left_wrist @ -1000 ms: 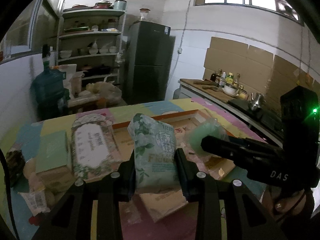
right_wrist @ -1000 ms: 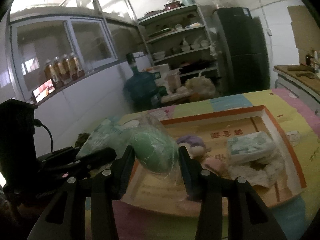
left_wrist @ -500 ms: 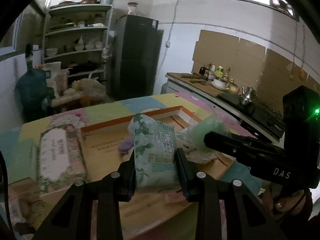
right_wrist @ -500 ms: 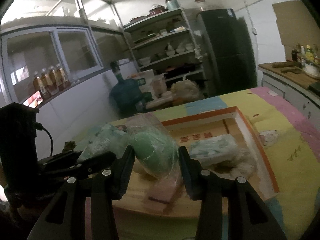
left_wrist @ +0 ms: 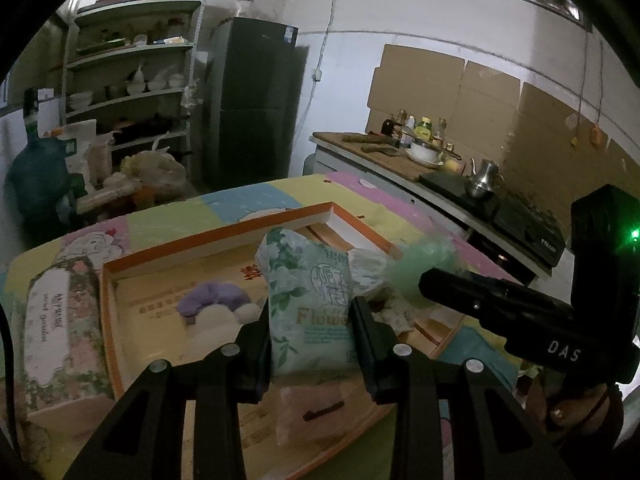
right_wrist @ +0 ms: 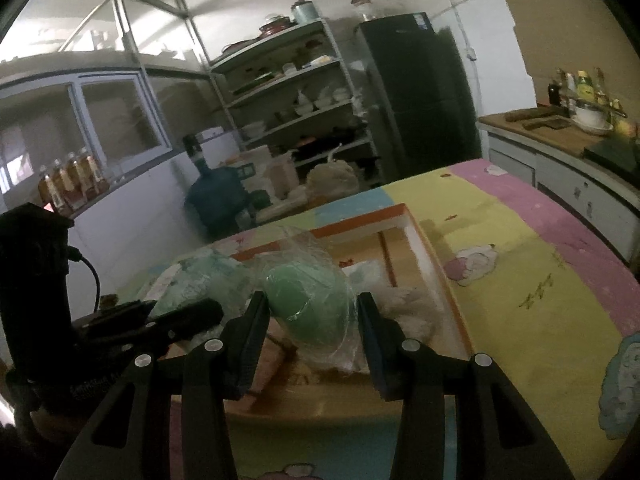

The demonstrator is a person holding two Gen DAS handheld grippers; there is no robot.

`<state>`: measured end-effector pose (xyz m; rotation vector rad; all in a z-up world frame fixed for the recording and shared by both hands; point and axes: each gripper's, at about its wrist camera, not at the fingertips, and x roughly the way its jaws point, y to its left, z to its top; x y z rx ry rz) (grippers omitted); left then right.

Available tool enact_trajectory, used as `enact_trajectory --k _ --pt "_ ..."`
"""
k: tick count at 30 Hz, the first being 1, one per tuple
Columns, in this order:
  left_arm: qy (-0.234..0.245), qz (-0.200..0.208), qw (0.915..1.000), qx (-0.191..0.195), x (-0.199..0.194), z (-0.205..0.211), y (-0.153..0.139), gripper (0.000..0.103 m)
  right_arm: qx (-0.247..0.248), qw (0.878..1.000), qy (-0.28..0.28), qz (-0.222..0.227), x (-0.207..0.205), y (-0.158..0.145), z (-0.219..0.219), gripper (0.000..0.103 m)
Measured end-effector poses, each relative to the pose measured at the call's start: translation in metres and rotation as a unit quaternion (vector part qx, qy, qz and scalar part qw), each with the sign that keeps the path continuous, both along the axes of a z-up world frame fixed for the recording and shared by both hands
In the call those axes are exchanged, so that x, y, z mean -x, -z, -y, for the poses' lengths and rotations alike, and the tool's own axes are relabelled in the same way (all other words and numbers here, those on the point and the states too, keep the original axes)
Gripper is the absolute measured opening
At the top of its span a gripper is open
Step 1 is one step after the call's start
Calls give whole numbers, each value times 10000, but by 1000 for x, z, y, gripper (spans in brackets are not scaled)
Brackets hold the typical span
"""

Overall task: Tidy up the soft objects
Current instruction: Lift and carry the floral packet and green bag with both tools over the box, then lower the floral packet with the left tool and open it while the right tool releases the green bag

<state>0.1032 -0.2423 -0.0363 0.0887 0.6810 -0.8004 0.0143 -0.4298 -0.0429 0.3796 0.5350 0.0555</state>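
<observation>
Nearest the left wrist lens, left gripper (left_wrist: 310, 334) is clenched on a floral tissue pack (left_wrist: 310, 304), fingers pinching its lower half on both flat sides, pack upright over the near part of the orange-rimmed box (left_wrist: 216, 236). Right gripper (right_wrist: 312, 322) likewise clamped around a green ball in clear plastic wrap (right_wrist: 308, 304), held above the box's near right end; from the left view it shows as a blurred green lump just right of the tissue pack. Judgement: both items light and squashy; pack dents under the pads, so mid-body side grip looks right; the wrap is slick and loose, so grab the ball body, not the film. Under the left fingers a pink pack (left_wrist: 316, 404) lies flat on the box floor. Further in, purple-and-white plush (left_wrist: 218, 308) and a white crumpled cloth (left_wrist: 370, 270) lie inside the box. Left of the box, a long floral wipes pack (left_wrist: 60, 320) sits on the pastel tablecloth (right_wrist: 520, 264). Beyond, shelves (left_wrist: 132, 76) and fridge (left_wrist: 252, 100).
</observation>
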Motion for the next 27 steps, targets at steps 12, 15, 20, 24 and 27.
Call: enact_trajectory --k 12,15,20,24,27 --pt "-8 -182 9998 -122 -11 18 13 36 -121 9998 59 -128 -4 14 16 46" --pt "-25 -226 9996 -148 -13 21 17 36 -158 9997 40 -176 -6 18 17 46" --pt "-52 -301 9993 -208 -17 26 23 36 -214 9995 5 -243 -13 24 20 46" --pt "-102 -385 9989 -255 -24 29 28 36 -245 9993 -26 -293 -20 27 19 46" --pt "-132 -430 9987 -250 -27 30 30 36 -247 9992 -52 -309 -26 28 20 46"
